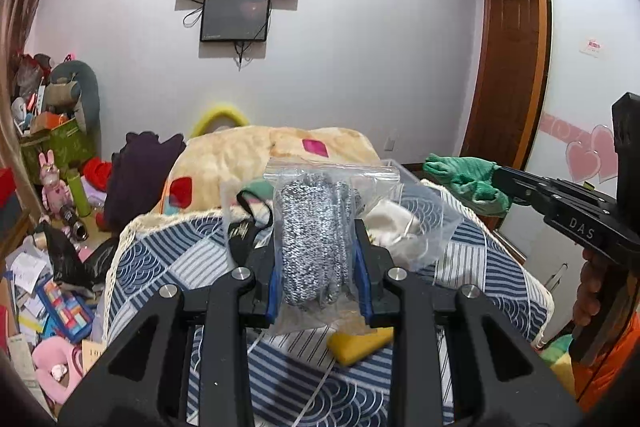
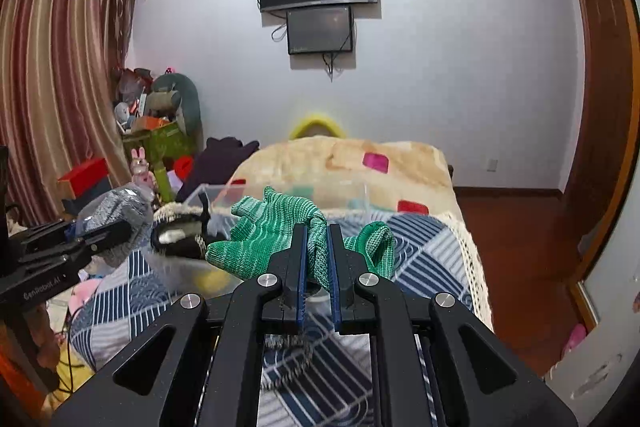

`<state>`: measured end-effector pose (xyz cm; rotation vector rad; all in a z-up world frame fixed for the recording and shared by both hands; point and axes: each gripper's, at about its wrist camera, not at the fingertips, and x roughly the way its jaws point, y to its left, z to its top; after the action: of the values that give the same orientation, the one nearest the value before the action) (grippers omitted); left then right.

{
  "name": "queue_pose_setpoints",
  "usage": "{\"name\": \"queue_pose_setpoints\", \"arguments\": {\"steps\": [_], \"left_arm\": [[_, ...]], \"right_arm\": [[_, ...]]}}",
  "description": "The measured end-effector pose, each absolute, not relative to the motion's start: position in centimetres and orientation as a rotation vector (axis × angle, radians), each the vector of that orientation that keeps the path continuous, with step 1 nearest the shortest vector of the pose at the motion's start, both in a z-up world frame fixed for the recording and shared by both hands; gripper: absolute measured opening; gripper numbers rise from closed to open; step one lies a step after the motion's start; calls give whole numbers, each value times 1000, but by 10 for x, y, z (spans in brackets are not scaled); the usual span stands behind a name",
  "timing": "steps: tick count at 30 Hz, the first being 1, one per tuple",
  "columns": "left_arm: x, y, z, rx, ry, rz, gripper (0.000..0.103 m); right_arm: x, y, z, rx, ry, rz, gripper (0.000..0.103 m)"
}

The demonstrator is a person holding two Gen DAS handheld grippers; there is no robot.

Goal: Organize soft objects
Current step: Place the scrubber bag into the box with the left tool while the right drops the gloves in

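Left wrist view shows your left gripper (image 1: 320, 259) clamped on a clear zip bag (image 1: 332, 227) with grey knitted gloves (image 1: 310, 239) inside; you hold it above the bed cover (image 1: 168, 267) with blue and white pattern. Under the bag lies a yellow sponge (image 1: 358, 345). Right wrist view shows your right gripper (image 2: 317, 263) with the jaws pressed together on a green knitted glove (image 2: 260, 239), which hangs over the same bed cover. Behind it stands a clear plastic box (image 2: 288, 193), near the beige blanket (image 2: 344, 163).
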<state>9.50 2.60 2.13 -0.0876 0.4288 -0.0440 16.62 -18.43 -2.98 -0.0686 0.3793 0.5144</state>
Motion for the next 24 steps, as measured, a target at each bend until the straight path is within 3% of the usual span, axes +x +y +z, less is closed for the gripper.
{"name": "queue_pose_setpoints", "arguments": {"steps": [9,24], "left_arm": [[133,13,14,-77,452,-32,30],[200,-2,-22,-89,617,-66,30]], "right_arm": [[182,-168,-27,-89,363,498,9],[222,-136,-68,-155,493,479,9]]}}
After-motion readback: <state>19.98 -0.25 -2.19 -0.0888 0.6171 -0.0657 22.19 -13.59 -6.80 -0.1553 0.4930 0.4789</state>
